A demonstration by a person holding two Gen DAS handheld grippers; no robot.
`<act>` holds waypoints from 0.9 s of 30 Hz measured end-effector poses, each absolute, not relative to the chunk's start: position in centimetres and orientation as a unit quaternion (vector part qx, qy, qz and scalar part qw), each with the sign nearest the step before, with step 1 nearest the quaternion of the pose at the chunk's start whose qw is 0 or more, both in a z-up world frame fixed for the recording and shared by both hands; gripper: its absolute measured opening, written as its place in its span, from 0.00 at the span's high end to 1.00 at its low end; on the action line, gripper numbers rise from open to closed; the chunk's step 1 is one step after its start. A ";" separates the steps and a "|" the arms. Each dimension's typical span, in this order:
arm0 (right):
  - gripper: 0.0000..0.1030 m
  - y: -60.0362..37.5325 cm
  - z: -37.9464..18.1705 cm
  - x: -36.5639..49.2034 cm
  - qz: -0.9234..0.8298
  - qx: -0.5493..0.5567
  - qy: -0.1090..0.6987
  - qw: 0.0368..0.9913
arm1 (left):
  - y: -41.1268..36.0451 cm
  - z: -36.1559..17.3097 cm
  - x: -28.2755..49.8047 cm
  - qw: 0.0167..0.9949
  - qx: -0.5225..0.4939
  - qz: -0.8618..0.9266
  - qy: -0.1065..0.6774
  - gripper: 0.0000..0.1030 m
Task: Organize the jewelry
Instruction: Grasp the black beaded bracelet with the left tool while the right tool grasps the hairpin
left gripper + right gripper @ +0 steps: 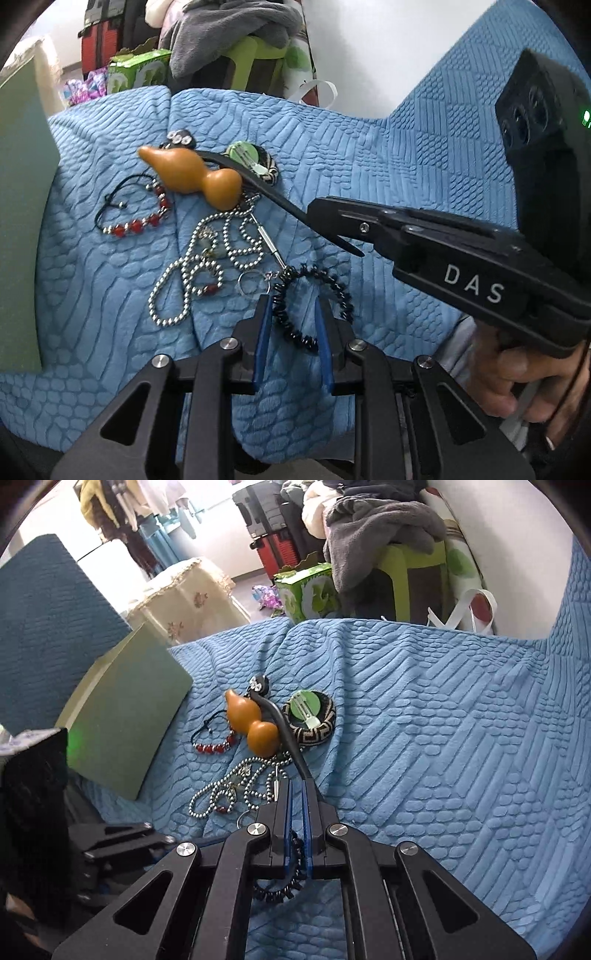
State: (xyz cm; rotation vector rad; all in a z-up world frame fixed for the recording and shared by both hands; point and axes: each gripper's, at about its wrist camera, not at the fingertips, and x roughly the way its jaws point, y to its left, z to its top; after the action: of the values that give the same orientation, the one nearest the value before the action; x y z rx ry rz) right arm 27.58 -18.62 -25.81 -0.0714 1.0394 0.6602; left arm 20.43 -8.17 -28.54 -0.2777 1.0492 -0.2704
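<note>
1. Left wrist view shows the left gripper (293, 301) low over a blue quilted cover (388, 155), its blue-padded fingers set a narrow way apart around one side of a black coiled bracelet (325, 291). Whether the pads press on the coil cannot be told.
2. Right wrist view shows the right gripper (296, 786) with its fingers closed together on the end of a black curved hair clip (284, 727), which reaches out over the pile toward a small black piece with clear stones (258, 683).
3. A person's hand (517, 373) holds the right gripper's handle at the right edge of the left wrist view.
4. The jewelry lies bunched on the cover: an orange gourd charm (192, 173) beside the clip, a red bead bracelet (147, 218) on black cord to its left, and a silver ball chain (207, 262) tangled below them.
5. A round woven item with a green centre (310, 716) sits just right of the clip.
6. A pale green board (129, 716) leans at the left of the cover.
</note>
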 end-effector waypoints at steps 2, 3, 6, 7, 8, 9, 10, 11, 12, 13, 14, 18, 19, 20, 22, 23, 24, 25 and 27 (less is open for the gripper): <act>0.94 -18.7 -25.9 27.6 0.308 -0.034 0.491 0.814 | -8.7 -28.8 20.7 0.849 -0.117 -0.124 0.500 0.86; 0.94 -18.7 -26.1 27.6 0.311 -0.032 0.494 0.812 | -9.0 -28.8 20.8 0.851 -0.105 -0.118 0.501 0.91; 0.87 -18.6 -26.3 27.5 0.320 -0.034 0.498 0.805 | -9.2 -28.9 20.7 0.853 -0.096 -0.119 0.499 0.92; 0.83 -18.5 -26.4 27.4 0.321 -0.036 0.498 0.804 | -9.3 -28.9 20.7 0.854 -0.092 -0.117 0.499 0.92; 0.80 -18.5 -26.5 27.3 0.324 -0.038 0.498 0.804 | -9.3 -29.0 20.6 0.854 -0.092 -0.116 0.499 0.93; 0.80 -18.3 -26.5 27.2 0.326 -0.040 0.498 0.802 | -9.2 -28.9 20.5 0.853 -0.095 -0.116 0.501 0.93; 0.80 -18.2 -26.6 27.2 0.326 -0.041 0.499 0.802 | -9.1 -28.8 20.4 0.852 -0.097 -0.116 0.501 0.93; 0.80 -18.2 -26.7 27.1 0.327 -0.042 0.499 0.801 | -8.8 -28.7 20.1 0.852 -0.100 -0.115 0.500 0.93; 0.80 -18.0 -26.7 27.1 0.330 -0.043 0.499 0.800 | -8.5 -28.4 19.8 0.852 -0.102 -0.114 0.500 0.93; 0.80 -17.9 -26.8 27.0 0.333 -0.044 0.499 0.799 | -8.1 -28.2 19.6 0.852 -0.107 -0.113 0.500 0.93; 0.80 -17.7 -26.8 26.9 0.335 -0.047 0.498 0.799 | -7.8 -28.0 19.4 0.853 -0.110 -0.110 0.499 0.93; 0.89 -16.9 -27.4 26.8 0.332 -0.067 0.503 0.796 | -6.0 -27.4 18.6 0.855 -0.126 -0.097 0.494 0.93; 0.89 -16.7 -27.5 26.9 0.330 -0.071 0.502 0.796 | -5.5 -27.3 18.5 0.855 -0.129 -0.091 0.493 0.93; 0.89 -16.6 -27.5 26.9 0.327 -0.075 0.502 0.797 | -5.2 -27.4 18.4 0.855 -0.132 -0.086 0.494 0.93; 0.89 -16.2 -27.7 26.9 0.322 -0.088 0.498 0.800 | -4.6 -27.3 18.3 0.857 -0.136 -0.080 0.491 0.93; 0.89 -16.0 -27.7 26.9 0.319 -0.097 0.497 0.802 | -4.4 -27.3 18.2 0.857 -0.137 -0.078 0.490 0.93; 0.89 -15.5 -27.9 26.8 0.309 -0.118 0.493 0.805 | -4.1 -27.3 18.2 0.858 -0.139 -0.075 0.489 0.93; 0.89 -15.3 -28.1 26.7 0.302 -0.134 0.490 0.807 | -3.9 -27.3 18.1 0.857 -0.142 -0.075 0.489 0.93; 0.89 -14.9 -28.5 26.6 0.294 -0.155 0.489 0.807 | -3.5 -27.2 18.2 0.858 -0.143 -0.069 0.489 0.93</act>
State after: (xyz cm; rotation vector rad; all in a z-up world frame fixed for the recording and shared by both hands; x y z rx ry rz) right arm 26.62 -14.90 -28.51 -0.3319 1.0462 0.6290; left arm 18.16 -3.46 -27.24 -0.3011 1.0266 -0.1447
